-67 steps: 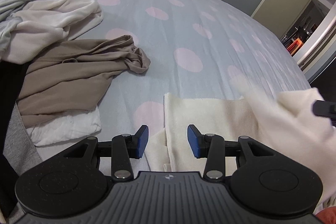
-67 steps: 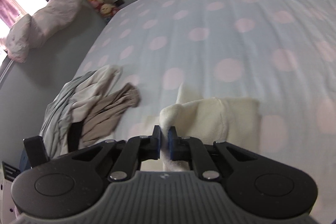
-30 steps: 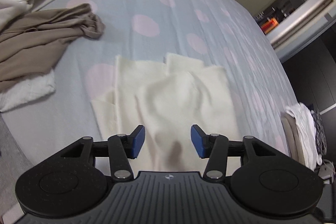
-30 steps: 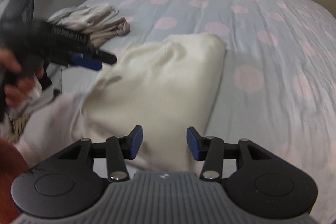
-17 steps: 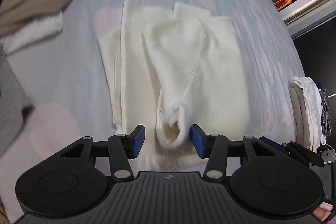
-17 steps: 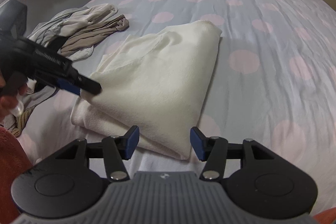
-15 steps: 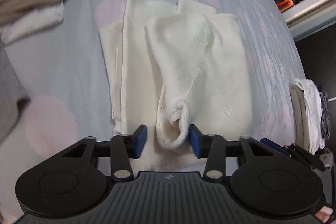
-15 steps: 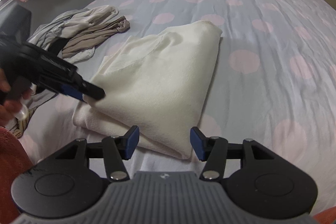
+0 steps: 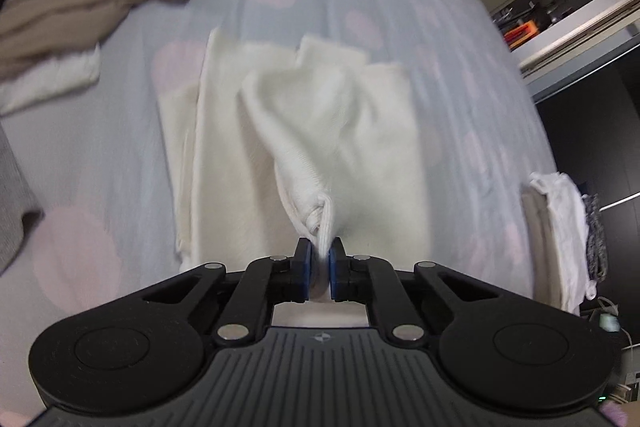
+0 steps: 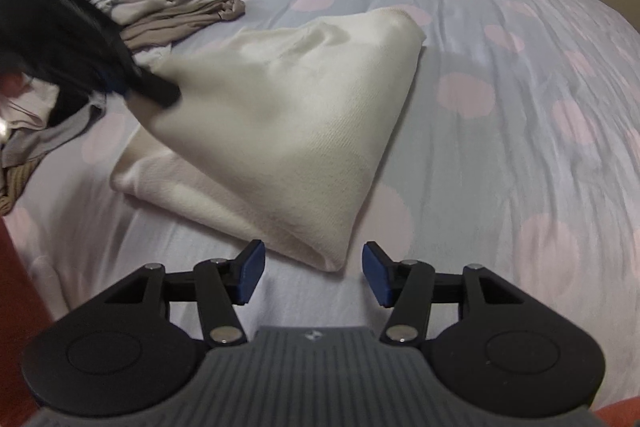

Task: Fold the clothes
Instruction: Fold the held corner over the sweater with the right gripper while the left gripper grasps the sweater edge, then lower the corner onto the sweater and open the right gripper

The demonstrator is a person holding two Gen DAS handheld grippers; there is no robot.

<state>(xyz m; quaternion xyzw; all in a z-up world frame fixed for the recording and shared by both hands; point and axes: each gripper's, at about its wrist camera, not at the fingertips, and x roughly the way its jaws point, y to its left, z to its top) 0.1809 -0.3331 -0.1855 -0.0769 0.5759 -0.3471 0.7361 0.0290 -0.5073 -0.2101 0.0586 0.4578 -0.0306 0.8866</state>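
Cream knit fabric is pinched between the blue pads of the left tongs [image 9: 319,259], which are closed on a bunched fold of the cream garment [image 9: 320,131]; that fold is lifted off the rest of the piece. The right tongs [image 10: 312,273] are held wide apart and empty, with the near corner of the garment [image 10: 280,131] lying just ahead of them, between the two pads' lines but untouched. Half a second ago the left tongs were seen spread on either side of this fold; now they are shut on it, and the cloth has been raised. The garment is spread on a pale blue bed cover with pink dots [image 10: 500,75]. A heap of beige and grey clothes [image 10: 176,7] lies beyond it, and a folded stack [image 9: 568,227] sits at the bed's edge.
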